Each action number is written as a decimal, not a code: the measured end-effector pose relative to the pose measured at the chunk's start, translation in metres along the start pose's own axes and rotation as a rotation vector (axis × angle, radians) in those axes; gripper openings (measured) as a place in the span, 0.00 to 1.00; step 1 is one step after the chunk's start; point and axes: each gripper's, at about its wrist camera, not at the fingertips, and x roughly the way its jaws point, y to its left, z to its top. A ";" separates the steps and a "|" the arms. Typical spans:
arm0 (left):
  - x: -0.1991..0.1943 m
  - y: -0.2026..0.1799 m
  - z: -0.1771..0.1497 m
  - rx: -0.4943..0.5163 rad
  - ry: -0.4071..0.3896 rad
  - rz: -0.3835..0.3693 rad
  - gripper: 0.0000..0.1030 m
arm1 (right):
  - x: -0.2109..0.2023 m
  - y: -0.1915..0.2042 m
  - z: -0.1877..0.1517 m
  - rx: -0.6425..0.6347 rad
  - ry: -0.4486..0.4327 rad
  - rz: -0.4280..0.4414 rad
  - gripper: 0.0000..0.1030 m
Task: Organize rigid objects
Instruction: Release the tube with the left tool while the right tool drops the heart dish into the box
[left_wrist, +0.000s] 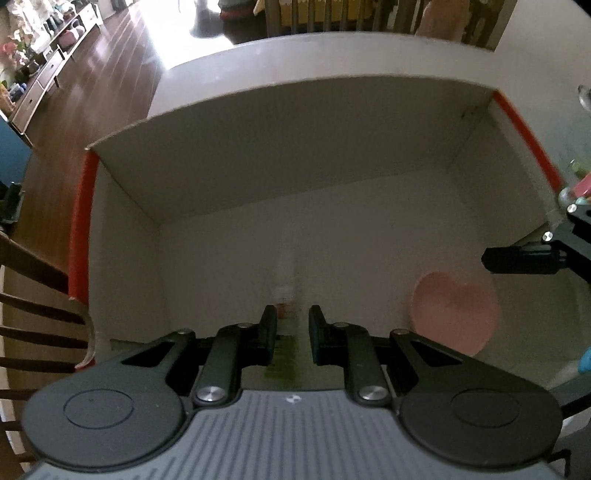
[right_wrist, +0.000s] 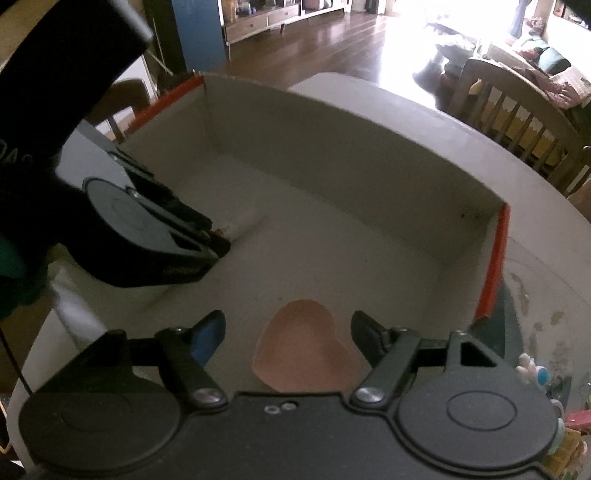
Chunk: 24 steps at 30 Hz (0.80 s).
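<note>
A large open cardboard box (left_wrist: 295, 147) with pale inner walls and red outer edges fills both views. My left gripper (left_wrist: 291, 317) points down into it, shut on a slim whitish tube (left_wrist: 284, 291) with a reddish band. From the right wrist view, that gripper (right_wrist: 221, 242) is low at the box's left side and the tube (right_wrist: 245, 222) sticks out past its tips. A pink heart-shaped dish (right_wrist: 306, 343) lies on the box floor (right_wrist: 351, 258). My right gripper (right_wrist: 288, 321) stands open above the dish, its pads apart from it. The dish (left_wrist: 456, 314) also shows to the right of my left gripper.
The box rests on a white table (right_wrist: 480, 147). Small colourful items (right_wrist: 535, 373) lie on the table right of the box. Wooden chairs (right_wrist: 517, 122) stand around the table, one close by the box's left side (left_wrist: 37, 314). A dark wooden floor (left_wrist: 110, 74) lies beyond.
</note>
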 end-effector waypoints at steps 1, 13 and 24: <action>-0.004 -0.001 -0.003 -0.001 -0.010 -0.005 0.17 | -0.004 -0.001 -0.001 0.005 -0.012 0.001 0.77; -0.060 -0.024 -0.045 -0.024 -0.131 -0.008 0.17 | -0.064 -0.015 -0.021 0.089 -0.166 0.011 0.80; -0.115 -0.035 -0.035 -0.017 -0.244 -0.036 0.17 | -0.119 -0.025 -0.049 0.122 -0.300 0.035 0.85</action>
